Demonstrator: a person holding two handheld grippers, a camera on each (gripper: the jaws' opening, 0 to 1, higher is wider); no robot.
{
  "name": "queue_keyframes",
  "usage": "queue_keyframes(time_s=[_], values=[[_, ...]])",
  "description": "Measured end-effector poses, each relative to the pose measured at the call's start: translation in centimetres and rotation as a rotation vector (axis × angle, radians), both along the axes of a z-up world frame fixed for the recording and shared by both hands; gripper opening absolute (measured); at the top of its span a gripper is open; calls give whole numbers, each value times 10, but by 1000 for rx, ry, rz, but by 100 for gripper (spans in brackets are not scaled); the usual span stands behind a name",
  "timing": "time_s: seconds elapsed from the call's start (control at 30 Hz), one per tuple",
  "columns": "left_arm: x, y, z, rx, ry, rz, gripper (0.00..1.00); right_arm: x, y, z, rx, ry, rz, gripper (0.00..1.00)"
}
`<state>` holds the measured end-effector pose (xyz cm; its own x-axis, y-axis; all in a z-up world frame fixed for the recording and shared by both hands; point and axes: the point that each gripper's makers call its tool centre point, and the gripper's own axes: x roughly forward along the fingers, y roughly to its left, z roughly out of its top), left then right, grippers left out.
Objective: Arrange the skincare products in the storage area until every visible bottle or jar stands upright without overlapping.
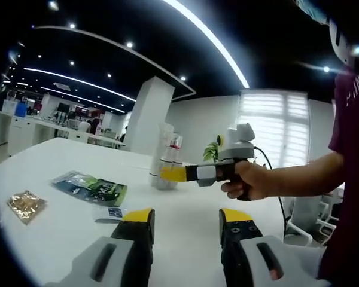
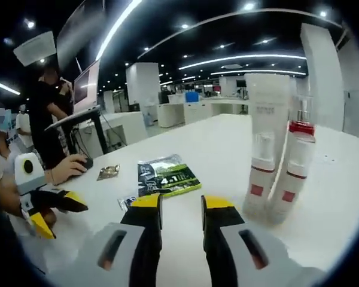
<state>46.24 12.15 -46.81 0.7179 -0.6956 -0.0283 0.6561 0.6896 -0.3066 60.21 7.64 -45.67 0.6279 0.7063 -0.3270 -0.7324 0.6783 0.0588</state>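
Left gripper view, near to far. The left tool [image 1: 186, 222] rises from the lower edge with its yellow-tipped jaws apart and nothing between them. Under it runs a white tabletop [image 1: 60, 233]. On the tabletop lie a small card [image 1: 110, 213] just beyond the left jaw, a green pack [image 1: 91, 188] farther out, and a gold sachet [image 1: 26, 205] well apart toward the edge. The right tool [image 1: 167, 173], held in a hand [image 1: 246, 180], reaches in from the right; its yellow tip lies against two upright bottles [image 1: 166, 160] at mid-table, but whether its jaws are apart or together cannot be told here. Behind stand a plant [image 1: 212, 150], a white pillar [image 1: 148, 116], a window with blinds [image 1: 274, 125] and a dark ceiling with light strips [image 1: 209, 37].

Right gripper view, near to far. The right tool [image 2: 180, 209] shows its jaws apart, empty, pointing past the bottles rather than around them. The two bottles [image 2: 276, 161] stand upright and touching, just right of the jaws, each with a red band. The card [image 2: 128, 202] and the pack [image 2: 166, 176] lie beyond the left jaw; the sachet [image 2: 109, 172] lies farther off. The left tool [image 2: 54, 210] enters at the lower left, jaws spread. A person [image 2: 48, 113] stands at a monitor [image 2: 87, 86] behind; desks recede across the room.
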Motion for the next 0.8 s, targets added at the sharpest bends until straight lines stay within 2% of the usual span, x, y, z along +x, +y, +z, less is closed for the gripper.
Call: queue_keyframes(time_s=[0.13,0.23,0.3,0.33,0.4,0.47,0.57,0.8], values=[[0,1,0,10,-5,5,43,12,21,-6,-30,22,14,30],[2,3,-1,24,-16,26,40,25,35,-15,-53,74,8,37],[3,3,0,28,-21,28,40,36,37,-19,-66,78,-21,35],[3,3,0,29,-21,29,40,40,37,-24,-37,135,-57,33],[3,3,-1,34,-23,29,40,47,37,-35,-15,211,-101,34],[3,3,-1,35,-24,29,40,50,36,-41,-34,217,-105,31],[3,3,-1,35,-25,28,40,57,37,-51,-15,251,-135,31],[2,1,-1,37,-29,15,40,68,37,-56,-15,248,-169,30]])
